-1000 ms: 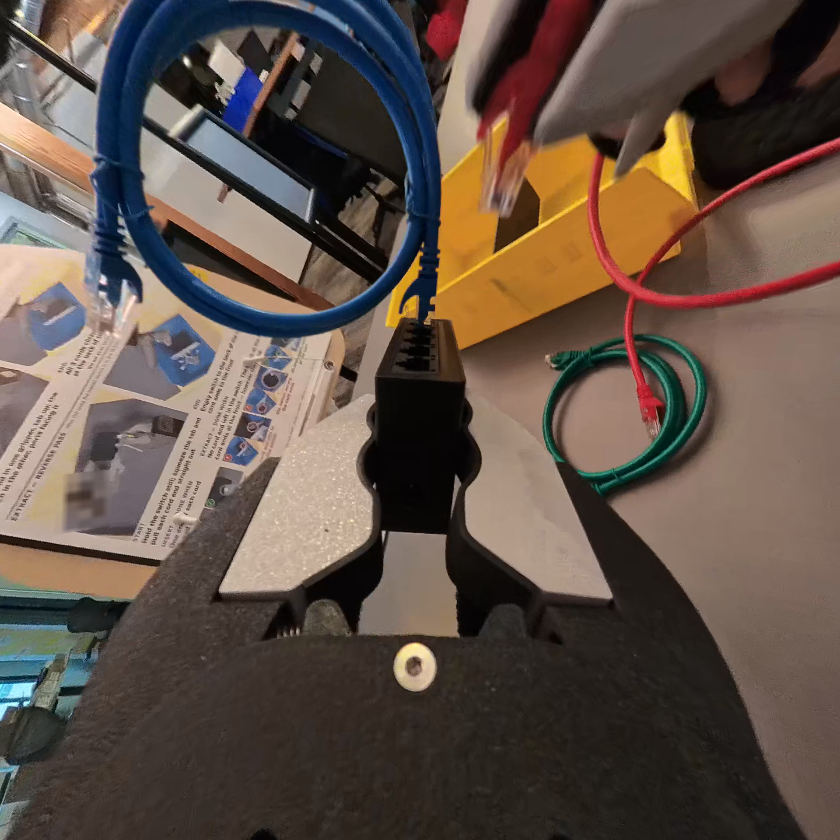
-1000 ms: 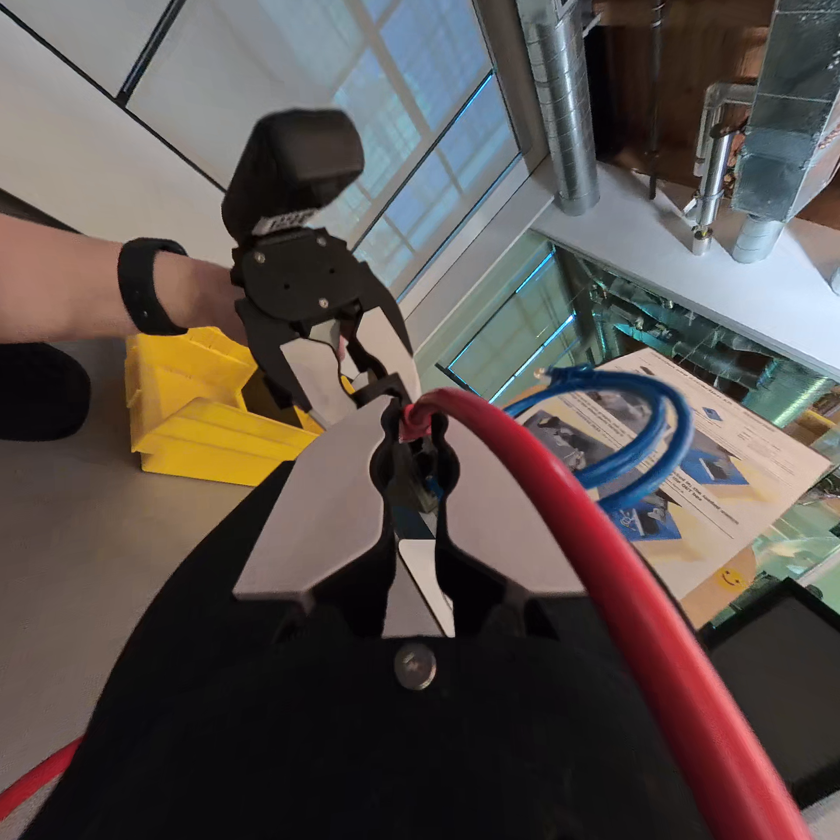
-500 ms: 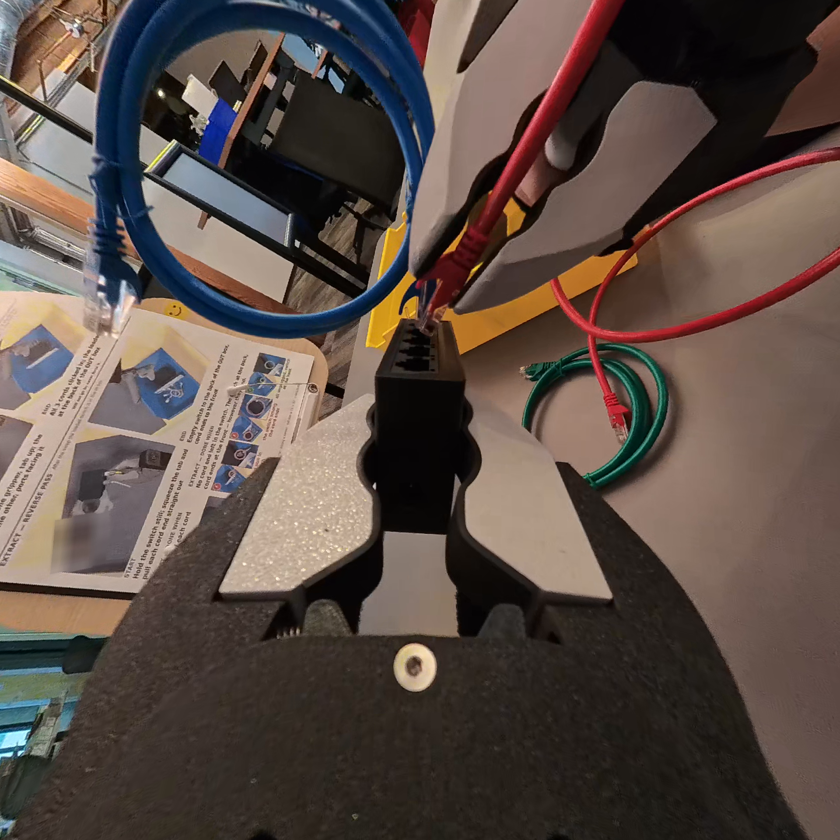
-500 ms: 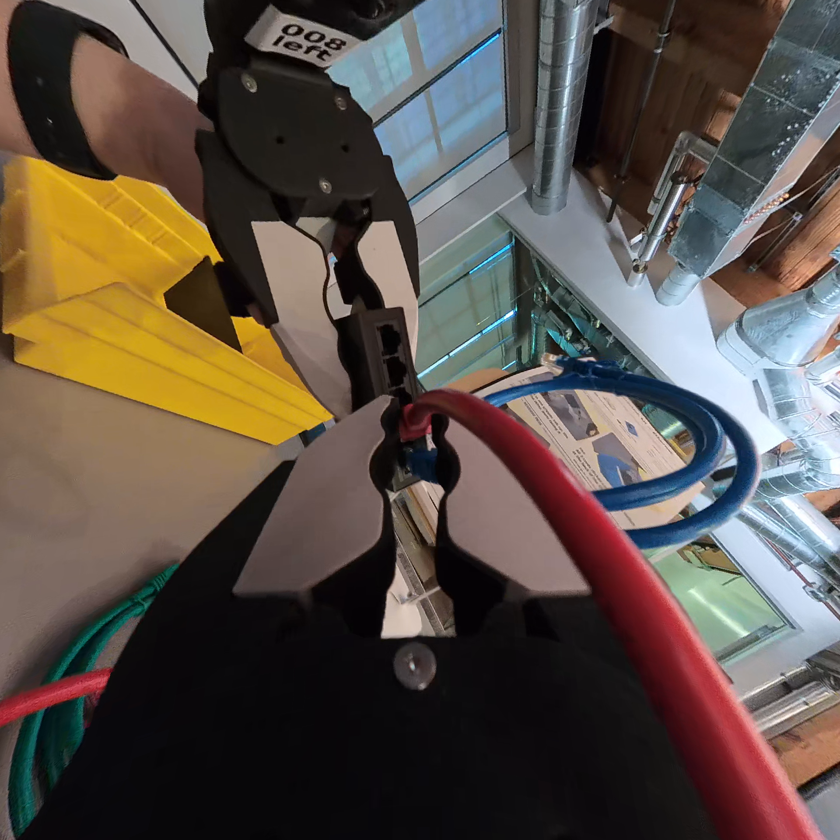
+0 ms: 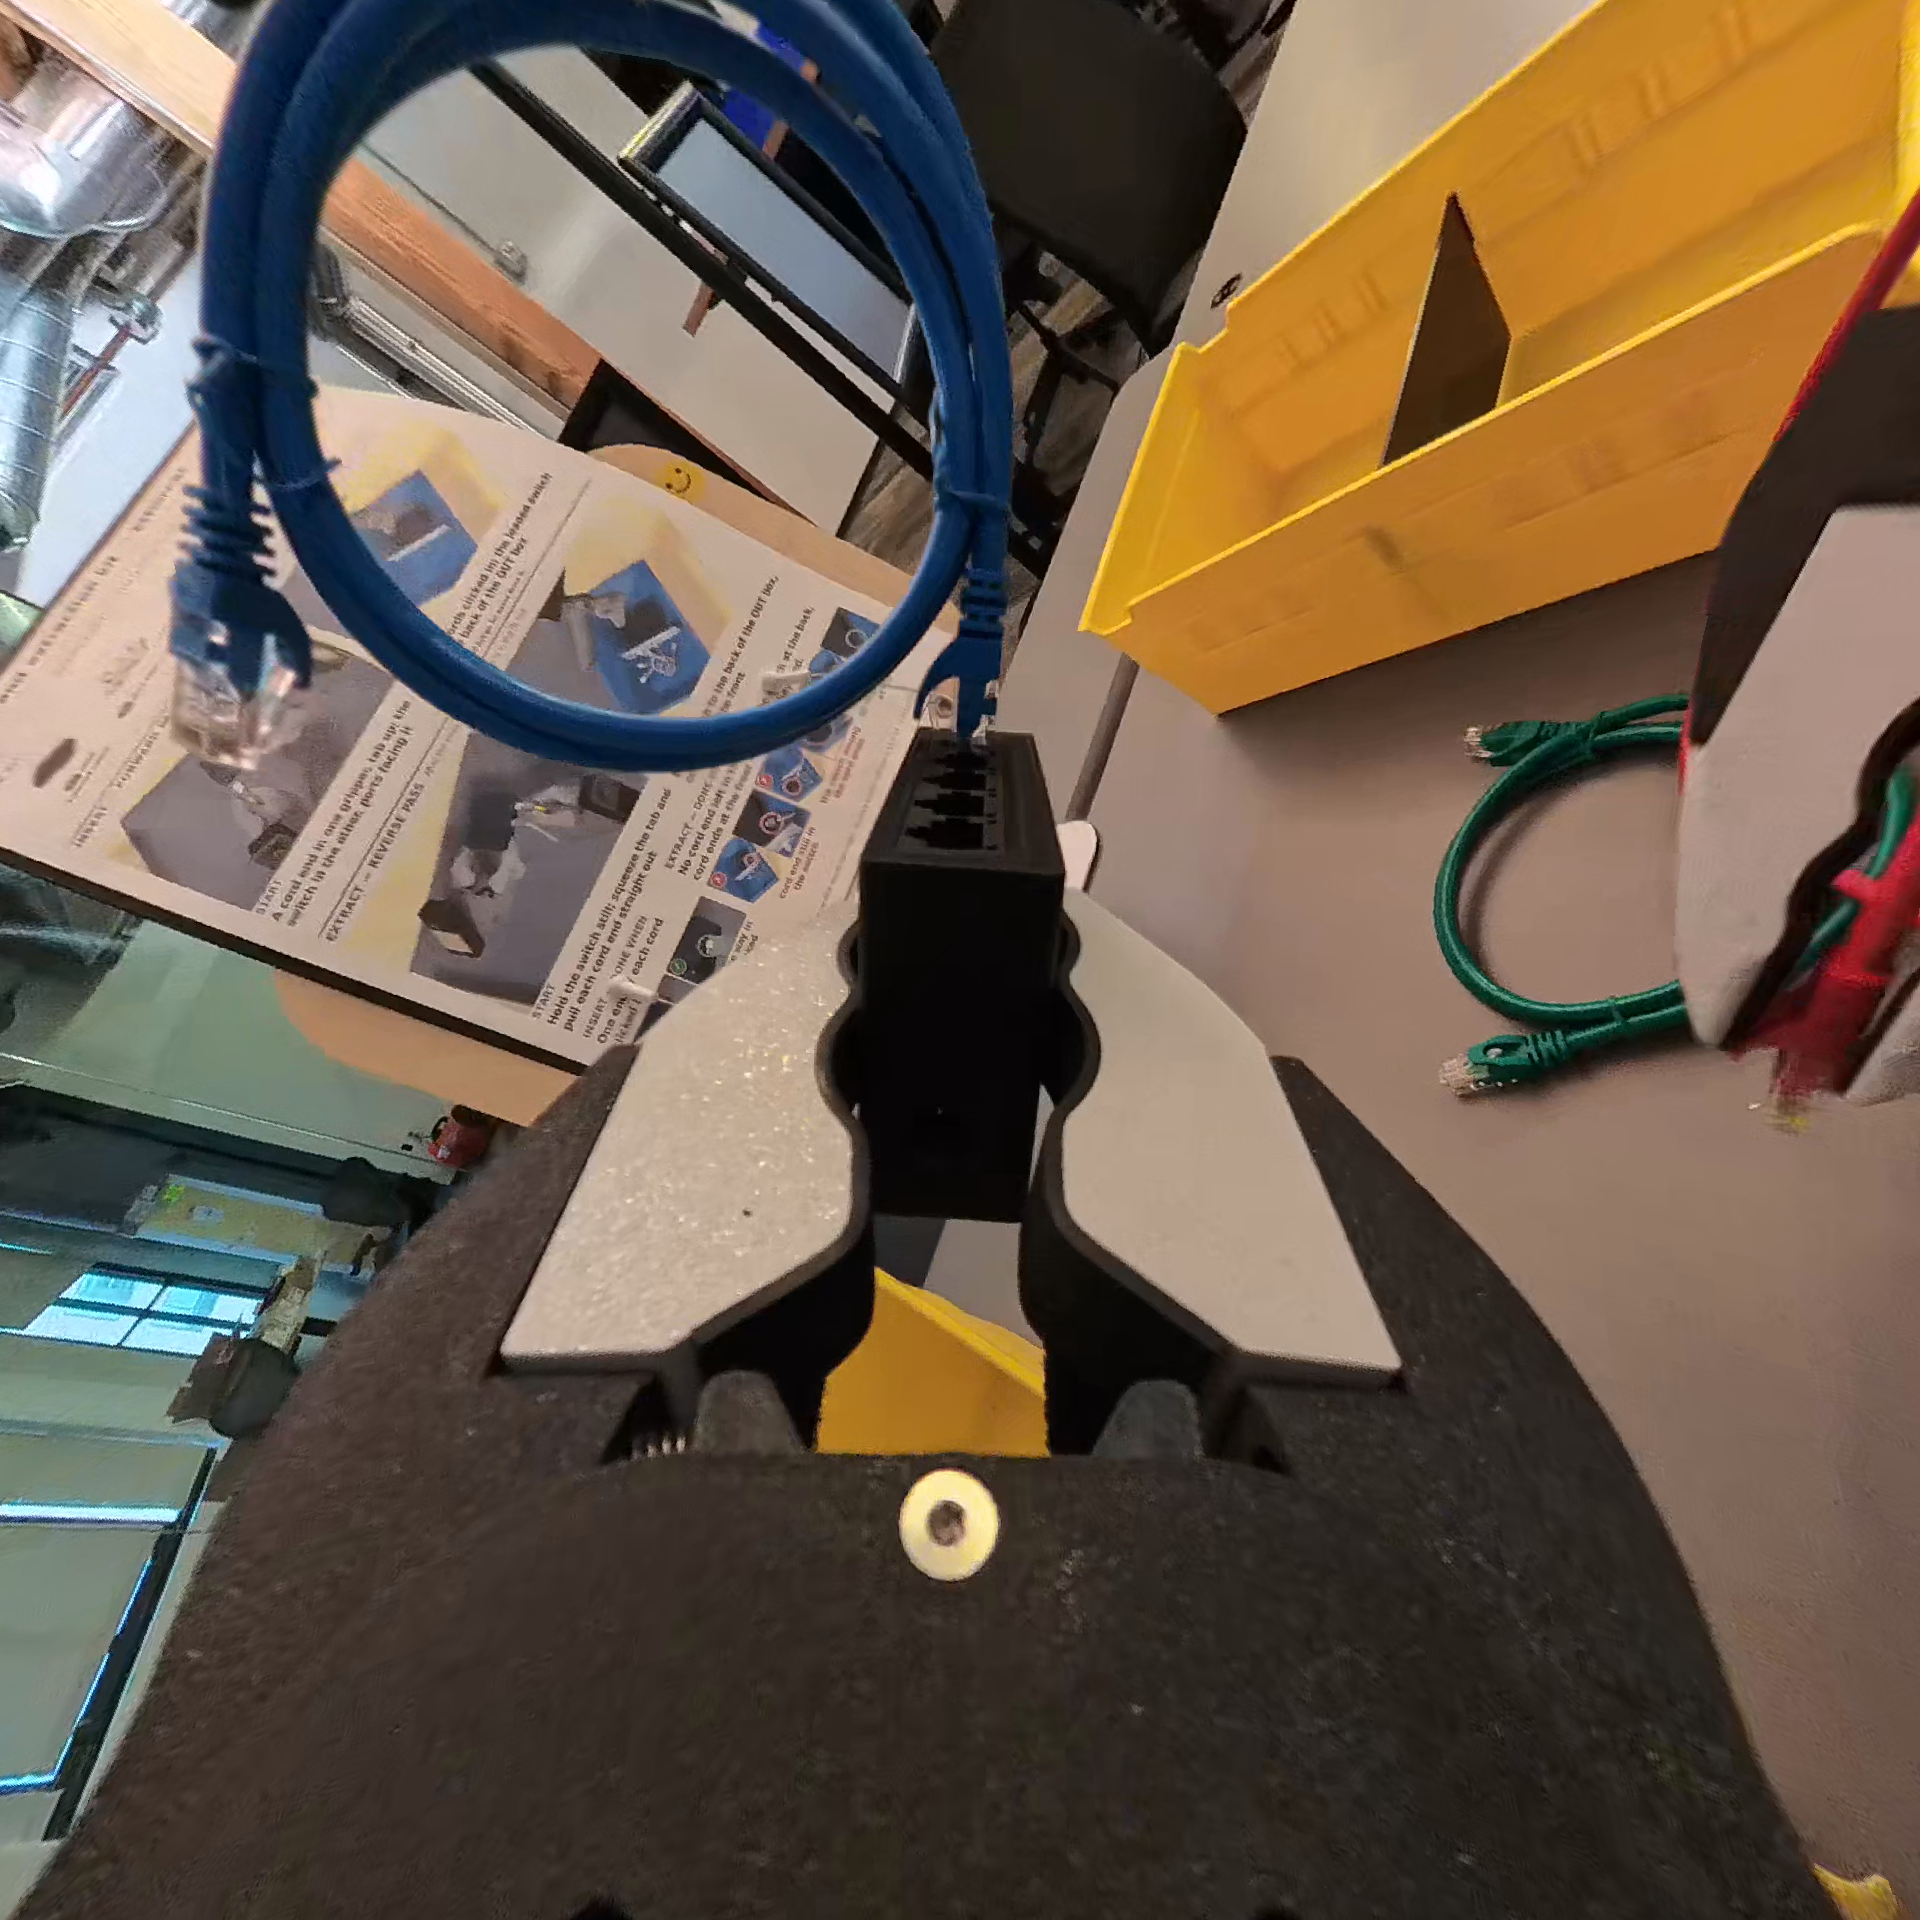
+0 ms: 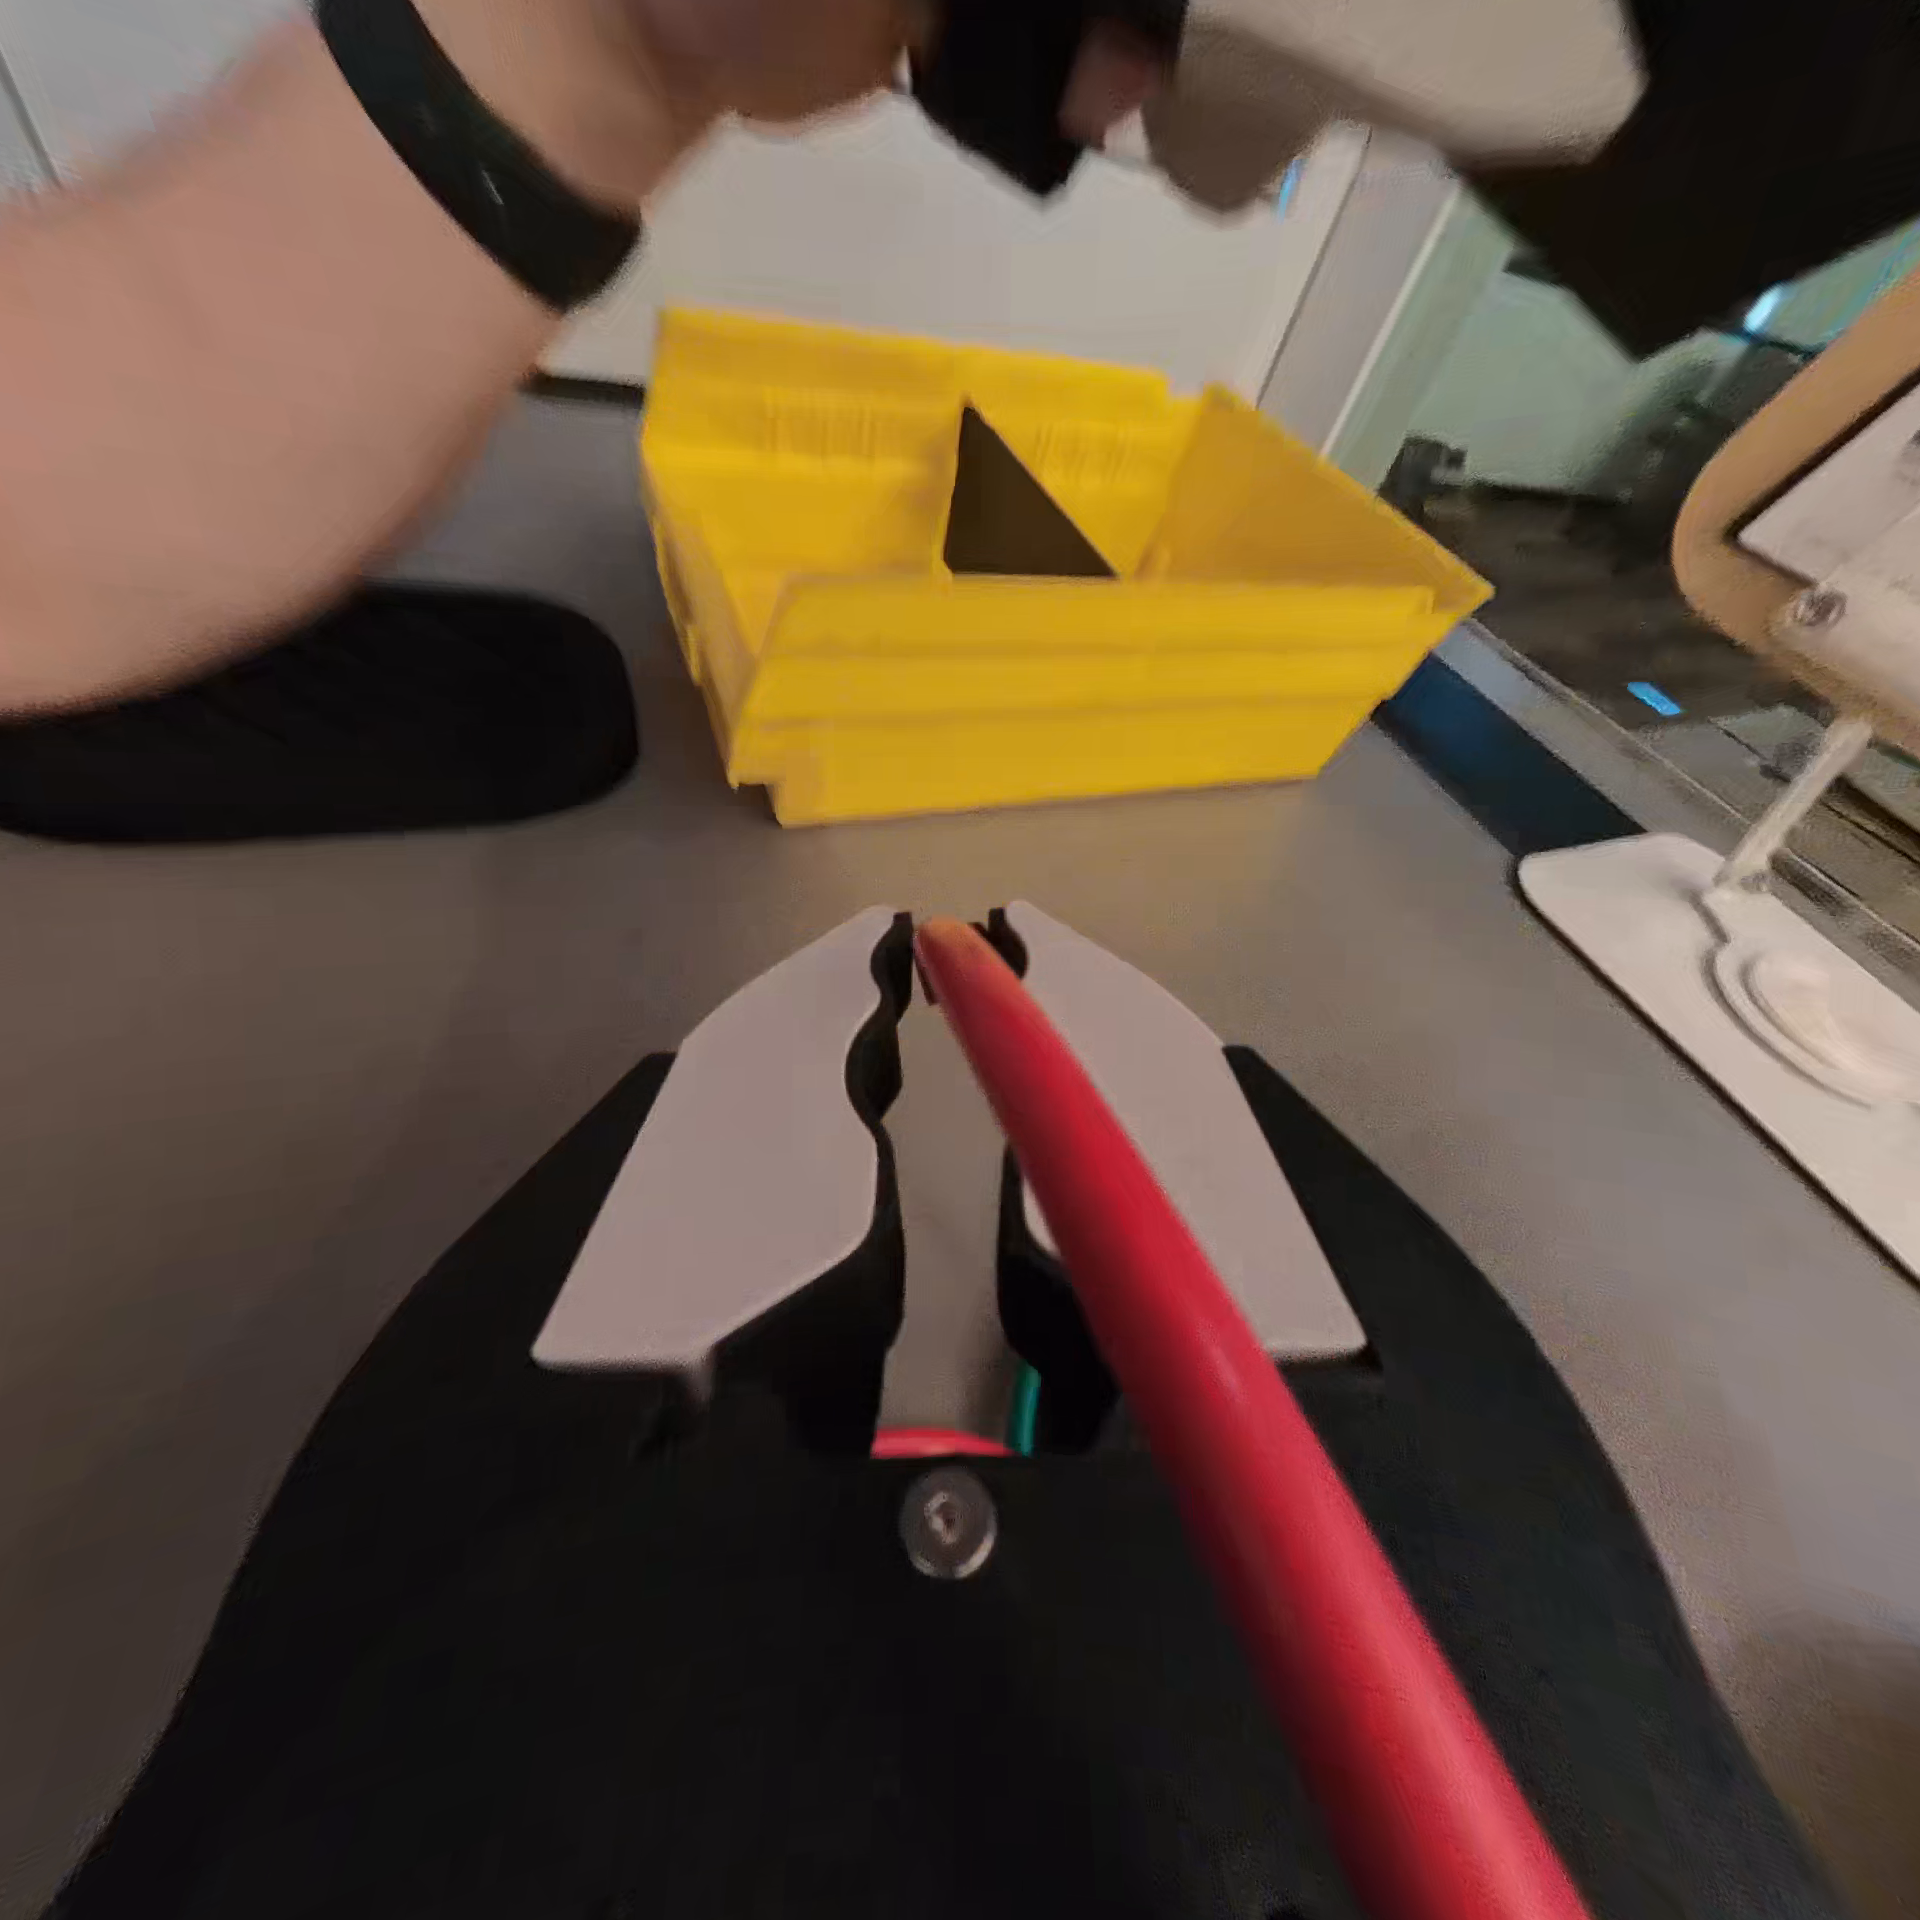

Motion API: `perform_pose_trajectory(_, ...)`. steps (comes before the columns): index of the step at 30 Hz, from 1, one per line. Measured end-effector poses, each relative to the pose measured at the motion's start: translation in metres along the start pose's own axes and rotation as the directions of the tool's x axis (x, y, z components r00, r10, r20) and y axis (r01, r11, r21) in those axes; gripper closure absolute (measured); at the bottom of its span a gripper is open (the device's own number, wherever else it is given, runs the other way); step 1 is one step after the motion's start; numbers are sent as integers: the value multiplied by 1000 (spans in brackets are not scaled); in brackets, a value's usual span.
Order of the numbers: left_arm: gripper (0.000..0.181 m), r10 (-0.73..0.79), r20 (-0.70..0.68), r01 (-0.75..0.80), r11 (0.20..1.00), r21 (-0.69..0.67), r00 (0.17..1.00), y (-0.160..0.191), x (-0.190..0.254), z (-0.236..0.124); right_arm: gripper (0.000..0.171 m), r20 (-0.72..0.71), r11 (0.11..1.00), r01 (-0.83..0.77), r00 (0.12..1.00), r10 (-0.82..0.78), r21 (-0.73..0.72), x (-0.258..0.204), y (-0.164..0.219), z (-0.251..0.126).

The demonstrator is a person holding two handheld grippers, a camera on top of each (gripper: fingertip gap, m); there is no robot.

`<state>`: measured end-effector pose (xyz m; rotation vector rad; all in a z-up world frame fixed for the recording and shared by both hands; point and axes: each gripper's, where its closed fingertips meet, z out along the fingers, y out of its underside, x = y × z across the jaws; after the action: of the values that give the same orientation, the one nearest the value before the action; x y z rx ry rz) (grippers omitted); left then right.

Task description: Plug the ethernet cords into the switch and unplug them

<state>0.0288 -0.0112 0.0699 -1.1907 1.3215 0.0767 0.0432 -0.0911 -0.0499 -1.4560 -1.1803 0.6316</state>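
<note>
My left gripper point(image 5: 961, 935) is shut on the black switch point(image 5: 961, 997) and holds it above the table, ports facing away. A coiled blue cord point(image 5: 623, 717) hangs from the switch's farthest port; its other plug point(image 5: 223, 675) dangles free at the left. My right gripper point(image 6: 951, 920) is shut on the red cord point(image 6: 1195, 1351) near its plug. In the left wrist view this gripper point(image 5: 1787, 1049) is at the right edge, low over the table, apart from the switch. A coiled green cord point(image 5: 1507, 935) lies on the table beside it.
A yellow divided bin point(image 6: 1039, 675) stands on the grey table beyond the grippers and also shows in the left wrist view point(image 5: 1455, 416). An instruction board point(image 5: 416, 727) on a white stand point(image 6: 1714, 987) is at the table's edge. A forearm with a black wristband point(image 6: 499, 187) reaches overhead.
My right gripper, which held the red plug at the switch's ports half a second ago, has drawn away down to the table with the plug. The switch stays gripped, the blue cord still plugged.
</note>
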Motion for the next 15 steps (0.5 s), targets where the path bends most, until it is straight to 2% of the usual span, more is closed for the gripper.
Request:
perform_pose_trajectory(4,151,4,-9,-4,1000,7,1000,-2,3,2,155,39,953,14,999,-2,-303,-1,53,10)
perform_pose_trajectory(7,151,-2,-12,3,1000,13,1000,-3,3,2,153,86,907,-17,995,59,-421,-11,75,11)
perform_pose_trajectory(13,151,-22,-10,22,999,35,1000,-6,0,-3,119,23,771,-74,993,115,-633,-18,94,-6)
perform_pose_trajectory(15,151,-23,-9,23,999,41,1000,-8,-1,-4,115,-17,715,-113,990,141,-690,-23,96,-16)
